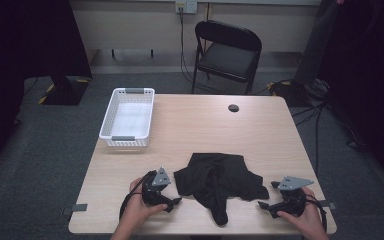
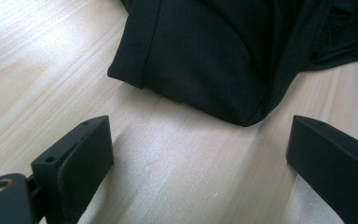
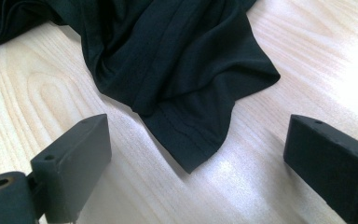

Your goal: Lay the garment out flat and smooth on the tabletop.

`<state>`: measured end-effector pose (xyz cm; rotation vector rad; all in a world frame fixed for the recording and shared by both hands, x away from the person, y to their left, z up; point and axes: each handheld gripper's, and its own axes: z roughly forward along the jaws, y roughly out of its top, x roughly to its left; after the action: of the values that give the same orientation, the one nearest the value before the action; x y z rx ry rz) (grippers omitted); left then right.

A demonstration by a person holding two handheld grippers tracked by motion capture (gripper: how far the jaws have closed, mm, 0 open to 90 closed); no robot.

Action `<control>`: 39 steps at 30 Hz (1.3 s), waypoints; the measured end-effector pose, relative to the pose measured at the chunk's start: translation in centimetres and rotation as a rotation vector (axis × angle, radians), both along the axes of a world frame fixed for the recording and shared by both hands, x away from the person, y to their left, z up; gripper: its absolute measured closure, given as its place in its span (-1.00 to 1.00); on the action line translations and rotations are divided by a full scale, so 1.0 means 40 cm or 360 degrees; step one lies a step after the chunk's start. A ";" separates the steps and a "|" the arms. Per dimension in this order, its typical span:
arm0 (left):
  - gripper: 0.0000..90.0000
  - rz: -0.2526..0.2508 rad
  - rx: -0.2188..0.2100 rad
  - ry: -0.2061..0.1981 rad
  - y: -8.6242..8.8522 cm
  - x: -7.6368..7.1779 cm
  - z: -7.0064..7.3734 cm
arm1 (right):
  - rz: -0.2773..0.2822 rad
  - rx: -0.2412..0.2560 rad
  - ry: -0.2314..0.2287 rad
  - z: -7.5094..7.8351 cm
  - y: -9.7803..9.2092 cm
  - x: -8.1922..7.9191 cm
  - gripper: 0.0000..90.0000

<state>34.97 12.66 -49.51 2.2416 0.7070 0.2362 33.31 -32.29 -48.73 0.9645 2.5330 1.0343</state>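
Observation:
A crumpled black garment (image 1: 220, 181) lies on the wooden table (image 1: 205, 125) near its front edge, one narrow part reaching toward the edge. My left gripper (image 1: 175, 202) rests on the table just left of it, jaws wide open and empty; a folded hem of the garment (image 2: 205, 60) lies a short way ahead of the jaws. My right gripper (image 1: 262, 205) sits just right of the garment, also open and empty, with a pointed corner of the garment (image 3: 191, 140) reaching down between its jaws without touching them.
A white plastic basket (image 1: 128, 118) stands empty at the table's back left corner. A round cable hole (image 1: 233, 108) is at the back centre. Behind the table stands a black folding chair (image 1: 226, 52). Cables lie on the floor at the right.

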 end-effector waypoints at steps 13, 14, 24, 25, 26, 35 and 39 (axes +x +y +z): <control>-0.64 -0.0027 -0.0077 -0.0048 -0.003 -0.018 0.029 | -0.0028 0.0028 0.0026 0.014 -0.004 -0.004 -0.52; -0.64 -0.0028 -0.0091 -0.0052 -0.003 -0.020 0.035 | -0.0033 0.0036 0.0026 0.018 -0.003 -0.005 -0.51; -0.45 -0.0114 -0.0137 -0.0085 -0.067 -0.046 0.069 | 0.0096 0.0260 -0.0036 0.073 0.051 -0.014 -0.16; -0.39 -0.0132 -0.0149 -0.0106 -0.075 -0.051 0.076 | 0.0110 0.0287 -0.0035 0.077 0.057 -0.013 -0.11; -0.34 -0.0140 -0.0155 -0.0121 -0.084 -0.055 0.082 | 0.0127 0.0299 -0.0039 0.081 0.066 -0.013 -0.07; 0.08 -0.0156 -0.0122 -0.0169 -0.123 -0.048 0.101 | 0.0214 0.0338 -0.0050 0.093 0.142 0.014 0.18; 0.16 -0.0137 -0.0099 -0.0176 -0.117 -0.040 0.096 | 0.0240 0.0350 -0.0059 0.094 0.169 0.022 0.28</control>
<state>33.39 7.99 -45.68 2.1757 0.5504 0.2892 34.18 -25.52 -44.96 0.8067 2.5327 1.3850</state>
